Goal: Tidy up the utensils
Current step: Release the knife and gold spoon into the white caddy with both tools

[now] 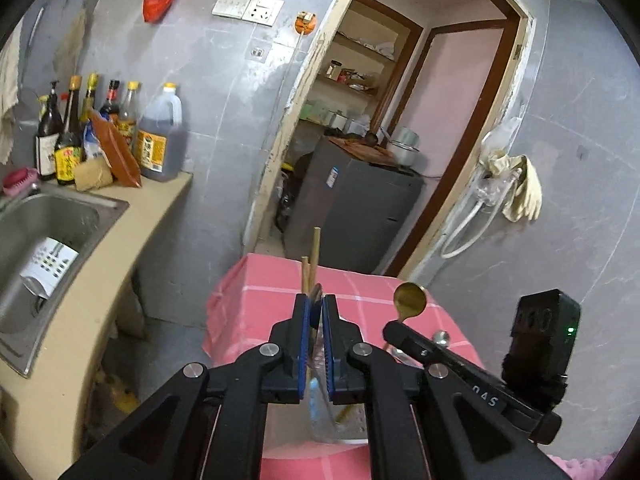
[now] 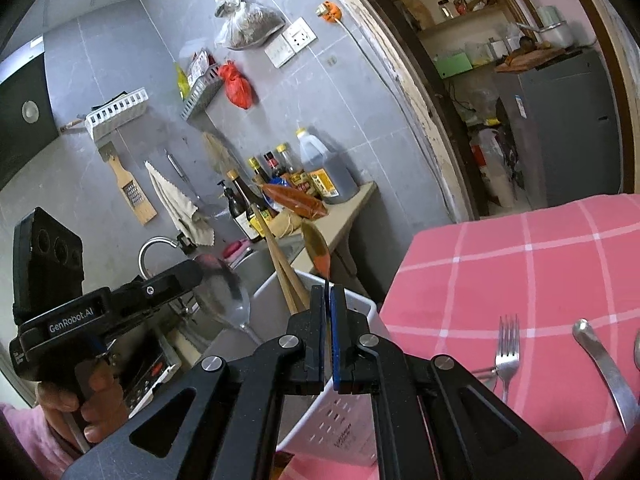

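Clamped on a gold spoon (image 2: 318, 250) over the white utensil holder (image 2: 360, 312), the right gripper (image 2: 327, 304) should lower it straight beside the chopsticks (image 2: 280, 260), while the left gripper (image 1: 316, 310) grips a silver spoon (image 2: 228, 292) just left of that holder

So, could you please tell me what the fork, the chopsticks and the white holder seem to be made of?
The fork looks like polished metal, probably stainless steel: silvery, with bright glints on its tines. The chopsticks look like bare wood or bamboo: matte tan, no shine. The white holder seems to be moulded plastic: opaque and smooth, with neat rows of drain slots in its wall.
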A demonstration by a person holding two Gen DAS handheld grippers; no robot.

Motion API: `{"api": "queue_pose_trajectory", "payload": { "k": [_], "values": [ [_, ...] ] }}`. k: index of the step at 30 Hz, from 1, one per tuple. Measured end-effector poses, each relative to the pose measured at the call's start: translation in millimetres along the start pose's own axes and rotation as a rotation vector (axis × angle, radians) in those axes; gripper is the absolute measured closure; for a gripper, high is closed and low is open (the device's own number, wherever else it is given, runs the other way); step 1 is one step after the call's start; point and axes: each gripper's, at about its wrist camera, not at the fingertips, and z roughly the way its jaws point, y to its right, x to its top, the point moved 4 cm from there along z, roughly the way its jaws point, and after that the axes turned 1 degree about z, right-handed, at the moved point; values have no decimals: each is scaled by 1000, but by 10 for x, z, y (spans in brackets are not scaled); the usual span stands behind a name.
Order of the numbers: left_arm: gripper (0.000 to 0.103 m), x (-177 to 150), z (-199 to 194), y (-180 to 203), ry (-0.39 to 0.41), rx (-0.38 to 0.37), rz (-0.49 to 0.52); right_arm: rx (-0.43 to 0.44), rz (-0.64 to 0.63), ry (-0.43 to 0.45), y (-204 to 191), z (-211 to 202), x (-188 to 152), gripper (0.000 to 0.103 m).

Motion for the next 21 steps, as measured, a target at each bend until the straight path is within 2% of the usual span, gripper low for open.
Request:
{"api": "queue_pose_trajectory", "payload": {
  "k": [1,3,5,8,9,10,11,12,13,15,17,21],
  "values": [
    [96,-6,-3,2,-2,-5,-5,-1,0,-3,0,-13,-4,97],
    [95,-22,-20,-1,-7,-25,-24,1,0,-2,-12,-49,-3,83],
    [95,-30,-47,-4,-6,-25,-40,-1,-1,7,-27,-101,8,75],
    [93,-17,-107,-8,2,-12,-54,-23,-9,20,-50,-205,45,73],
    [91,-12,-128,-4,5,-8,-56,-36,-16,30,-59,-266,65,67],
    [86,-10,-160,20,11,-1,-54,-52,-23,44,-67,-335,92,63],
    [82,0,-185,40,18,6,-48,-64,-27,58,-76,-399,125,55],
    [74,1,-227,93,32,15,-37,-78,-34,75,-84,-482,157,48],
    [63,2,-258,135,44,18,-32,-96,-44,93,-94,-571,196,45],
    [55,6,-305,219,64,22,-25,-132,-67,123,-109,-731,283,37],
    [53,1,-333,349,73,31,-2,-167,-94,154,-122,-905,367,30],
    [37,-25,-363,602,98,58,50,-244,-151,212,-119,-1270,504,11]
  ]
}}
